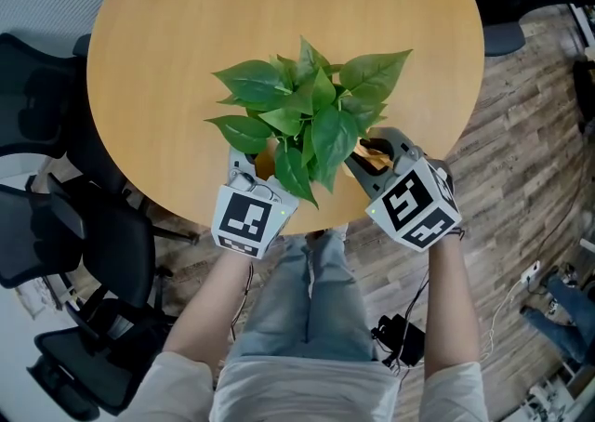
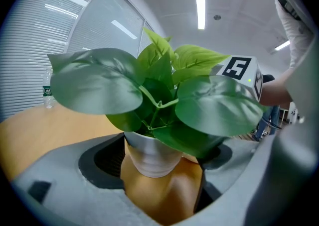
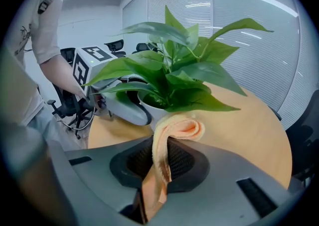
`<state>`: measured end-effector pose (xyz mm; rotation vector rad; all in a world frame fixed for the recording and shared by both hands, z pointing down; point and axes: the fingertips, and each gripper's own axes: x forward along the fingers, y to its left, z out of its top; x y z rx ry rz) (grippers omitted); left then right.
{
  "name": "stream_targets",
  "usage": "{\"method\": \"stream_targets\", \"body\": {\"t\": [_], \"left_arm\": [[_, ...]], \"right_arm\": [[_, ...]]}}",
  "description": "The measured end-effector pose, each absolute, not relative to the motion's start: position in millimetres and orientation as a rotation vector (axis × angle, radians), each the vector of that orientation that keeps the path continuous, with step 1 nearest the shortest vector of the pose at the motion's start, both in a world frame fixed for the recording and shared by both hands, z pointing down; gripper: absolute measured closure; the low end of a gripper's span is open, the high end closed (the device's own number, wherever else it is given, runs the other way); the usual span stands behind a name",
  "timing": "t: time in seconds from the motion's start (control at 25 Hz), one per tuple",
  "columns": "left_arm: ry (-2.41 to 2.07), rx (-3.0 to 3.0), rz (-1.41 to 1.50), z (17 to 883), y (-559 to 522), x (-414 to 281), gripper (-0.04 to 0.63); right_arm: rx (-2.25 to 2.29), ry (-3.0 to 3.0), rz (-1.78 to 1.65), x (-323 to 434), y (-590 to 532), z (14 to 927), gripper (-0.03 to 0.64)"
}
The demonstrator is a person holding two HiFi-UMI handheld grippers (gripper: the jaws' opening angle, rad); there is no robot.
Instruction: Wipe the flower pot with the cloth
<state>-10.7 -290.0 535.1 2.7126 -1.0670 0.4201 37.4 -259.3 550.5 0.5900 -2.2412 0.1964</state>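
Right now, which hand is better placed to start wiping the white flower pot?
Right. The right gripper pinches the folded orange cloth, whose loop sits close to the white flower pot. The left gripper holds no cloth; its jaws stand either side of the pot.

the head view looks steeply down from above the table (image 1: 167, 58), taking in left gripper (image 1: 253, 165) and right gripper (image 1: 370, 156). each gripper view looks along its own jaws, very near the flower pot (image 2: 149, 158) just ahead of them; each catches the other gripper beyond.
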Motion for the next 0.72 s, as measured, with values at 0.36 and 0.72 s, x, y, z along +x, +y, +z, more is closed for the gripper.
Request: {"method": "stream_targets", "body": {"t": [0.36,0.72], "left_arm": [[-1.066,2.714,0.42,535.5,-289.3,-10.6,0.16],[-0.832,2.784,0.48,543.0,-270.7,-22.9,0.149]], "right_arm": [[0.54,-2.266,0.208,26.3,-240.4,553.9,0.565],[0.563,-2.292,0.239,29.1,-243.1,555.8,0.565]]}}
